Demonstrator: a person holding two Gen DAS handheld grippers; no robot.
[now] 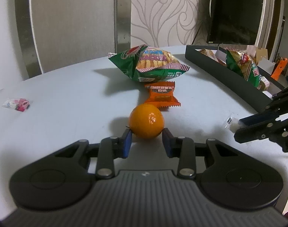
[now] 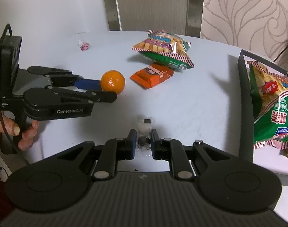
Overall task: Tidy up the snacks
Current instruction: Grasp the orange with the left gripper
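Note:
An orange [image 1: 146, 121] rests on the pale round table [image 1: 68, 87]. My left gripper [image 1: 146, 132] has its blue pads against the fruit's two sides; the right wrist view shows that gripper [image 2: 108, 89] on the orange [image 2: 112, 82] too. My right gripper [image 2: 144, 132] is shut on a small clear-wrapped sweet [image 2: 144, 130], held just above the table. In the left wrist view the right gripper [image 1: 236, 129] comes in from the right with the sweet [image 1: 229, 123] at its tip. Beyond the orange lie an orange wafer packet [image 1: 160, 94] and a green cracker bag [image 1: 151, 62].
A black open box [image 1: 219, 75] at the right holds another green cracker bag [image 1: 242, 66] and smaller packets. A pink-and-white sweet [image 1: 17, 103] lies alone at the far left. A person's hand [image 2: 25, 132] grips the left handle. Chair backs and a wall stand behind the table.

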